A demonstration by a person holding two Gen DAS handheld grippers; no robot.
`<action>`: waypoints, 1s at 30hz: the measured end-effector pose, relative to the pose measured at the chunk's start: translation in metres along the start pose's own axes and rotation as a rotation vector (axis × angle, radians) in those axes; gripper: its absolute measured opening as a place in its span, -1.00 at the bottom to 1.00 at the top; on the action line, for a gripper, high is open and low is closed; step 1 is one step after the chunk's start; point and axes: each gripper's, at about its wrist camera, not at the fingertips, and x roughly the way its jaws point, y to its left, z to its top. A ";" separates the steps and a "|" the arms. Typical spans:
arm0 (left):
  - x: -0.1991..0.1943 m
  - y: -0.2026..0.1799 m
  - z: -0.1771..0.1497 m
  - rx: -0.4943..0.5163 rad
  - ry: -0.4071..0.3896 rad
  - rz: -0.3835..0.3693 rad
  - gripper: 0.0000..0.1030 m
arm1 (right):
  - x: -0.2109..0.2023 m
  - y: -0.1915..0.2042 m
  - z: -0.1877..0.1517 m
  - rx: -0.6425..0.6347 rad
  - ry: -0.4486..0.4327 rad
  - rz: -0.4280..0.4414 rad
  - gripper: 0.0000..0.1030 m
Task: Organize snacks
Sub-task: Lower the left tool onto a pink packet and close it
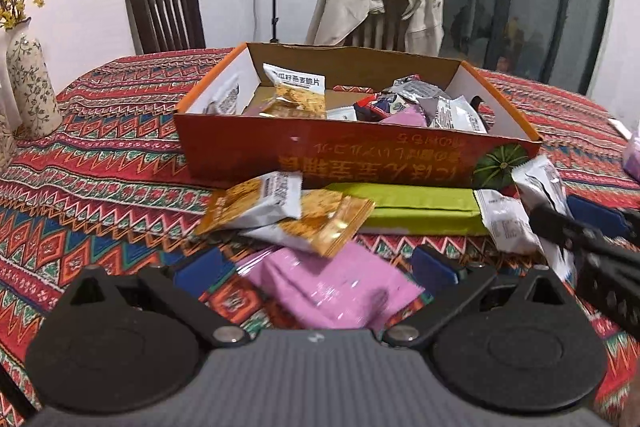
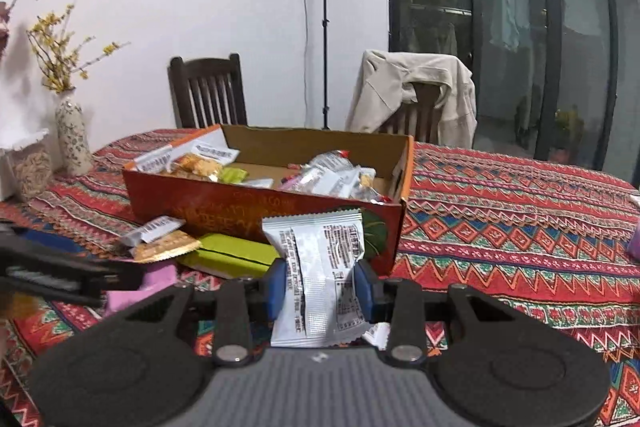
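Note:
An orange cardboard box (image 1: 360,155) (image 2: 260,203) stands on the patterned tablecloth with several snack packets inside. In front of it lie two orange-and-white cracker packets (image 1: 256,203), a green bar box (image 1: 420,207) (image 2: 228,255) and a pink packet (image 1: 328,283) (image 2: 156,283). My left gripper (image 1: 316,269) is open, its blue pads standing wide on either side of the pink packet without pressing it. My right gripper (image 2: 320,287) is shut on a white snack packet (image 2: 320,267) held upright before the box's near right corner. It also shows at the right of the left wrist view (image 1: 588,231).
A second white packet (image 1: 504,223) lies by the green box. A purple packet (image 1: 632,159) sits at the right edge. Patterned vases (image 1: 32,87) (image 2: 72,139) stand at the left. Two chairs, one draped with a beige jacket (image 2: 416,91), stand behind the table, beside a light stand (image 2: 324,27).

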 end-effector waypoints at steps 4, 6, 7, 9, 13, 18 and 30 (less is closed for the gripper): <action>0.015 -0.015 0.005 -0.005 0.026 0.057 1.00 | 0.001 0.000 -0.003 0.001 0.005 -0.006 -0.30; 0.020 -0.018 0.007 -0.033 0.025 0.086 1.00 | 0.000 0.002 -0.003 -0.001 0.007 -0.009 -0.30; 0.022 -0.020 0.008 -0.042 0.022 0.099 1.00 | 0.000 0.002 -0.003 -0.001 0.006 -0.009 -0.30; 0.025 -0.023 0.010 -0.049 0.019 0.124 1.00 | -0.003 0.002 -0.004 -0.001 0.002 -0.009 -0.30; 0.034 -0.025 0.011 -0.046 0.045 0.164 1.00 | -0.002 0.002 -0.005 0.003 0.005 -0.008 -0.30; 0.043 -0.020 0.007 -0.057 0.083 0.187 1.00 | -0.002 0.001 -0.005 0.008 0.006 -0.012 -0.30; 0.039 0.002 -0.006 -0.066 0.134 0.101 1.00 | 0.001 -0.004 -0.005 0.034 0.021 -0.025 -0.29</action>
